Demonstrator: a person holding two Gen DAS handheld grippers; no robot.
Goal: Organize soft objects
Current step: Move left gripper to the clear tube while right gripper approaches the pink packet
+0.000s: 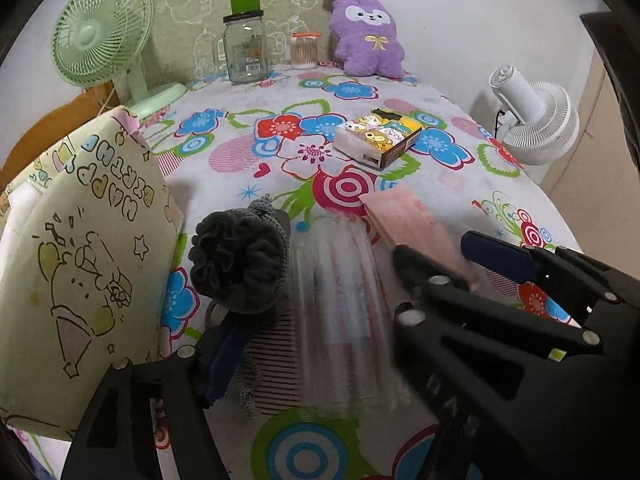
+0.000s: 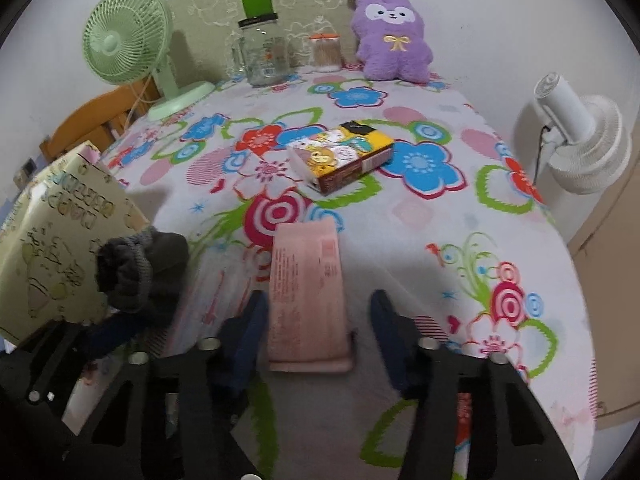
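A pink soft packet lies flat on the flowered cloth between the fingers of my right gripper. The jaws stand open: the right pad is clear of the packet and the left pad is close beside it. My left gripper is open around a blurred clear plastic pack with red print. A grey knitted pouch with a drawstring rests against its left fingertip. In the left wrist view my right gripper straddles the pink packet. A purple plush sits upright at the far edge.
A cream birthday gift bag stands open at the left, close to the pouch. A cartoon-printed box lies mid-table. At the back stand a green fan, a glass jar and a swab tub. A white fan is beyond the right edge.
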